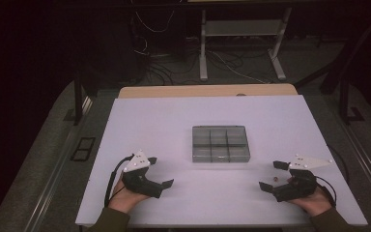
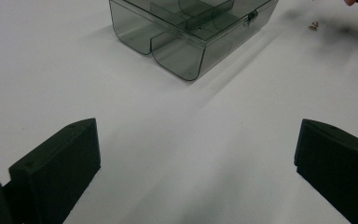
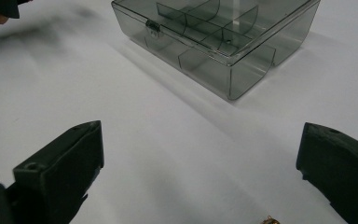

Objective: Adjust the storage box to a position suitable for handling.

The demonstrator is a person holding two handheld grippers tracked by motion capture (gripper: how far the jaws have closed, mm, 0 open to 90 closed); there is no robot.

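A smoky clear compartment box (image 1: pixel 220 143) sits shut in the middle of the white table (image 1: pixel 174 116), its front latch (image 3: pixel 153 27) toward the person. My left gripper (image 1: pixel 160 171) rests near the front left with its jaws wide open and nothing between them; in the left gripper view (image 2: pixel 196 140) bare table lies between the jaws, and the box (image 2: pixel 191 32) is ahead. My right gripper (image 1: pixel 269 175) is near the front right, open too. A tiny brass-coloured piece (image 1: pixel 274 179) lies on the table between its jaws, untouched, also low in the right gripper view (image 3: pixel 270 220).
The table's front edge (image 1: pixel 222 224) runs just behind both hands. Past the far edge, a wooden tabletop strip (image 1: pixel 207 90), a white desk frame (image 1: pixel 204 48) and loose cables (image 1: pixel 232 63) lie on the dark floor. Black stands (image 1: pixel 78 96) flank the table.
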